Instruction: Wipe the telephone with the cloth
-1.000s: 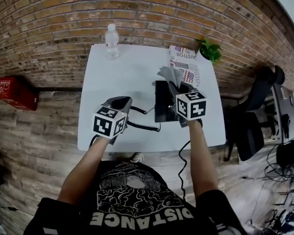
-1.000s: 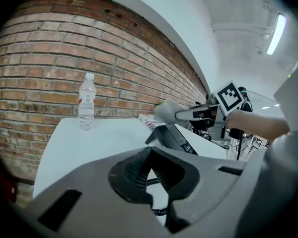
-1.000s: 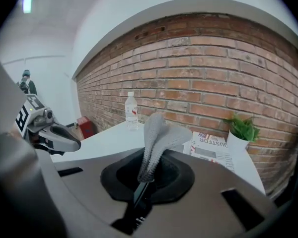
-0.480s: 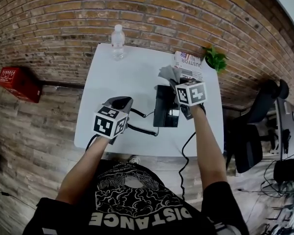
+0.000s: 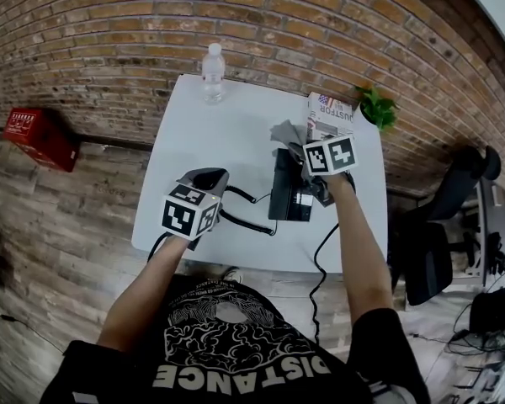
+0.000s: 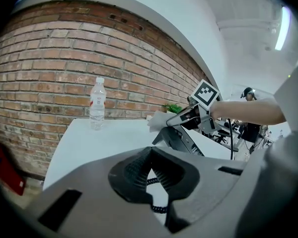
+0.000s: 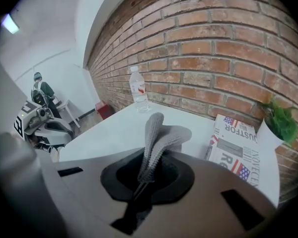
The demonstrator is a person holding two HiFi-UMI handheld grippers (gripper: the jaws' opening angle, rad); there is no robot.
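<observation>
The black telephone base [image 5: 289, 195] sits right of centre on the white table [image 5: 194, 133]; it also shows in the left gripper view [image 6: 181, 141]. Its handset [image 5: 246, 220] lies on the table to its left, joined by a coiled cord [image 6: 158, 208]. My right gripper [image 5: 303, 146] is shut on a folded grey cloth [image 7: 159, 133], held over the base's far end [image 5: 286, 131]. My left gripper [image 5: 204, 178] hovers left of the handset. Its jaws meet at the tips [image 6: 149, 152], and I see nothing held between them.
A water bottle [image 5: 213, 72] stands at the table's far edge. A printed newspaper [image 5: 328, 114] and a small green plant [image 5: 379, 108] sit at the far right corner. On the floor are a red box [image 5: 40, 137] at left and an office chair [image 5: 433, 242] at right.
My right gripper has carried the cloth away from me, from above the base's middle to its far end. The left gripper has stayed where it was.
</observation>
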